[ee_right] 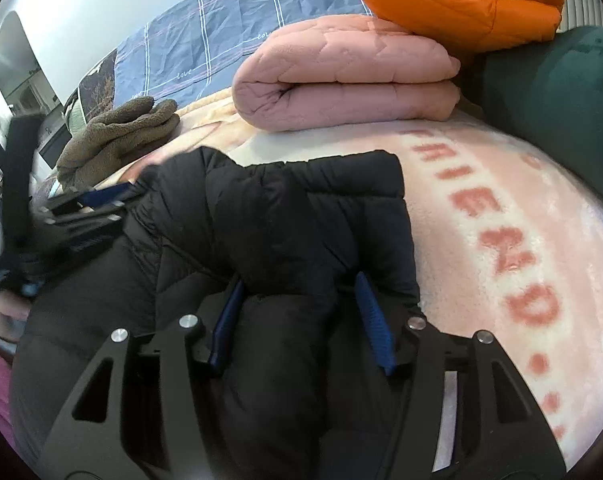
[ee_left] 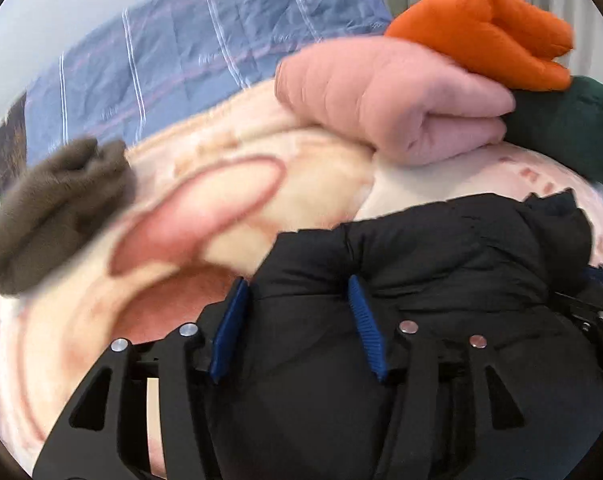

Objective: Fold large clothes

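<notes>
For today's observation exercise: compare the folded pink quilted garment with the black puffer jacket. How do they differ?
The pink quilted garment is neatly folded; the black puffer jacket lies loose and rumpled. The pink one carries the orange jacket on top; the black one carries nothing. The pink one sits untouched; gripper fingers surround folds of the black one. Both are padded and rest on the blanket.

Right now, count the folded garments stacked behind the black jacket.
4: a pink one on the blanket, an orange one on top of it, a green one right, a brown one left. More may be hidden.

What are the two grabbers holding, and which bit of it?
Both hold the black puffy jacket: right gripper clamps a bunched fold near its top edge, left gripper a fold at its other side.
</notes>
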Demonstrator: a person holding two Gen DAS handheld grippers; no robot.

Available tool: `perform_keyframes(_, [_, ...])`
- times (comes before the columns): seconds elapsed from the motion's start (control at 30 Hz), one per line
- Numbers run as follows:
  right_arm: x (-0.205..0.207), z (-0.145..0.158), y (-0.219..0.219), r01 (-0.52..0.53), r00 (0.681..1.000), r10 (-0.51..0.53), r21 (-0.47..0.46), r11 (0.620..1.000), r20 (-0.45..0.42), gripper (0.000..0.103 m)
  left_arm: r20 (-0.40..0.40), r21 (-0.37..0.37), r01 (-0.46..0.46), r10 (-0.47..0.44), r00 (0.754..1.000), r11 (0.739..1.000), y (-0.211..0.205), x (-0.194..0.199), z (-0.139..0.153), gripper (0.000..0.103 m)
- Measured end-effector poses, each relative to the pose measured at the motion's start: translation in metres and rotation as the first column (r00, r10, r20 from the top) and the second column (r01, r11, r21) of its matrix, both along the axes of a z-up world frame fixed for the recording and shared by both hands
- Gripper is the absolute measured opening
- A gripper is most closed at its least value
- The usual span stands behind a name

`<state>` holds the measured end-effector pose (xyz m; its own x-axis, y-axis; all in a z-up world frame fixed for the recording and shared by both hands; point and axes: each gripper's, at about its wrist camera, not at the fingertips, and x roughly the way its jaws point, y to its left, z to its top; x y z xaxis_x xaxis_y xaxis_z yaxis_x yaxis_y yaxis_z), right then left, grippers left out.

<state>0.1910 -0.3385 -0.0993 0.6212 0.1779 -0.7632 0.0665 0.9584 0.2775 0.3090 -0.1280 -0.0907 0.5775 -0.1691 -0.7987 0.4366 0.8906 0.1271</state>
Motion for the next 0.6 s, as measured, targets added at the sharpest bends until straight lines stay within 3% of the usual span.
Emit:
perform_keyframes(0.17, [0.001,-0.002,0.003,-0.007,1.0,0.007,-0.024,1.0,0.009,0.057,0.027,0.056,0.014,-0.015,1.0,0.998,-0.004,-0.003,-0.006,0.056])
perform_keyframes(0.33, [-0.003,-0.002,0.008,-0.007,1.0,0.008,-0.039,0.999,0.019,0.057,0.055,0.058,0.011,-0.015,0.998,0.998,0.0,-0.01,-0.003,0.056])
perform_keyframes(0.5, [-0.007,-0.002,0.009,-0.01,0.999,0.012,-0.05,0.999,0.038,0.058,0.062,0.007,0.028,-0.028,0.998,1.0,0.017,-0.026,0.013,0.055])
perform_keyframes(0.6, [-0.006,-0.003,0.008,-0.017,0.999,0.019,-0.047,0.999,0.043,0.059,0.077,0.042,0.038,-0.041,0.996,0.998,0.017,-0.034,0.011,0.057])
